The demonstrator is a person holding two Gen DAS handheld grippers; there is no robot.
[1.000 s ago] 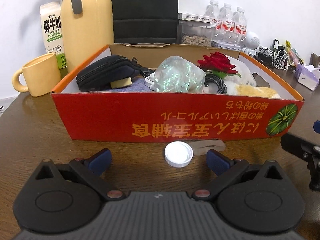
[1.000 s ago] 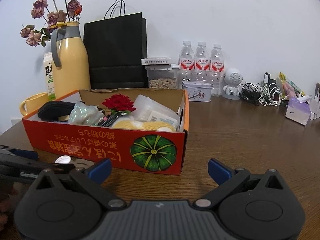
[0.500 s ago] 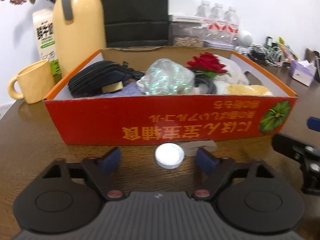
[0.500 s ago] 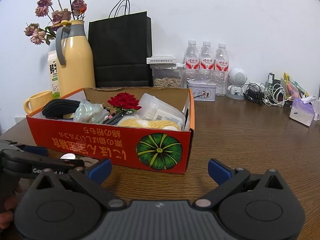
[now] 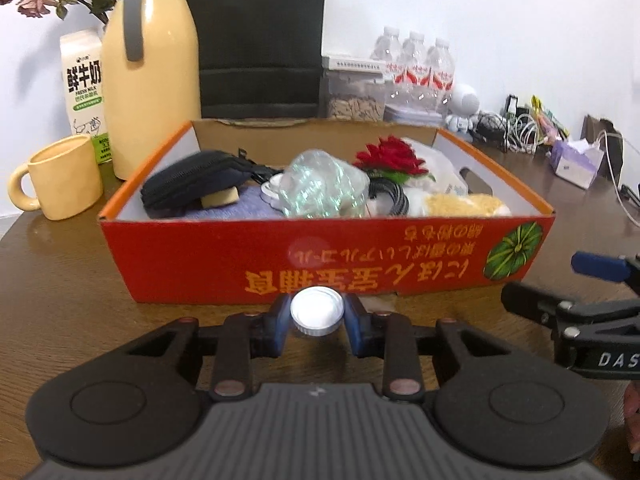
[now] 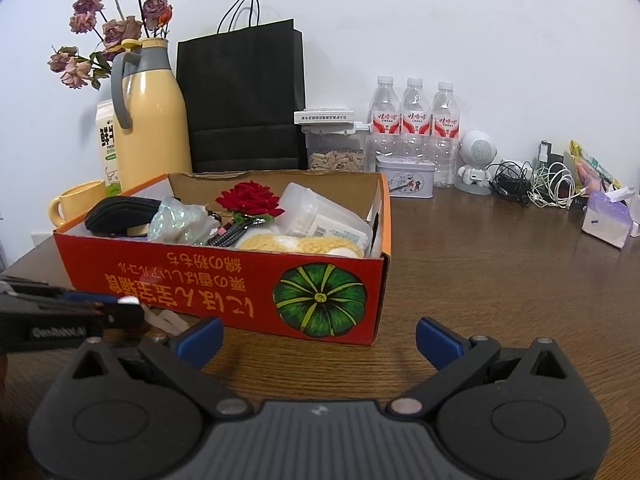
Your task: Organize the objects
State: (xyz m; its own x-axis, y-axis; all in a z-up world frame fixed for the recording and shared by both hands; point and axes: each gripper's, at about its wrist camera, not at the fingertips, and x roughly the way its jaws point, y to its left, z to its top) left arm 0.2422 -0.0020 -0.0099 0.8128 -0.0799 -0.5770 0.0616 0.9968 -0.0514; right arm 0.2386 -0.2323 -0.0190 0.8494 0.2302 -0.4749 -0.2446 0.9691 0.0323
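My left gripper (image 5: pixel 317 318) is shut on a white bottle cap (image 5: pixel 317 312), just in front of the red cardboard box (image 5: pixel 200 264). The box holds a black pouch (image 5: pixel 192 184), a crumpled clear wrapper (image 5: pixel 324 188), a red rose (image 5: pixel 390 156), a yellow plush item (image 5: pixel 464 204) and a plastic tub (image 6: pixel 316 216). In the right wrist view my left gripper (image 6: pixel 120 308) sits at the left with the cap (image 6: pixel 128 301) showing. My right gripper (image 6: pixel 318 338) is open and empty, in front of the box's pumpkin picture (image 6: pixel 320 300).
A yellow mug (image 5: pixel 64 178), milk carton (image 5: pixel 86 88), yellow jug (image 5: pixel 150 68) with dried flowers and a black paper bag (image 6: pixel 244 96) stand behind the box. Water bottles (image 6: pixel 412 120), a tin (image 6: pixel 406 178), cables (image 6: pixel 532 184) and tissues (image 6: pixel 608 220) are at the right. A pale scrap (image 6: pixel 168 322) lies by the box.
My left gripper moved forward around the white cap and closed on it. The right gripper stayed open and shifted slightly.
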